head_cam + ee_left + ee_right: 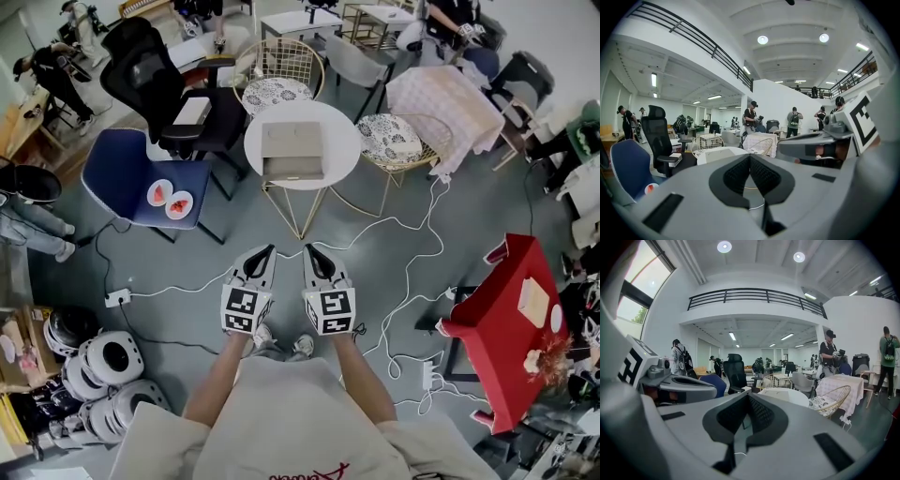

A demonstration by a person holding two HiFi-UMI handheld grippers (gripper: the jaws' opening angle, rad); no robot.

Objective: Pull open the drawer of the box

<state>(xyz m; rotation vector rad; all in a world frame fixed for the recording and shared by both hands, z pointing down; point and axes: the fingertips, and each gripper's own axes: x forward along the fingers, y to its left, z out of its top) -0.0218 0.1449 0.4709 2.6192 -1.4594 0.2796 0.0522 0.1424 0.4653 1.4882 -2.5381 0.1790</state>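
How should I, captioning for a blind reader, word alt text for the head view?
From above, a person holds the left tongs and right tongs side by side, both shut and empty, pointing toward a round white table that carries a beige box. A blue chair stands left of the table.

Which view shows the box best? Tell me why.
The head view: the box lies whole, seen from above, on the round white table. Both gripper views catch only its low side, far off and small, beyond their own jaws.
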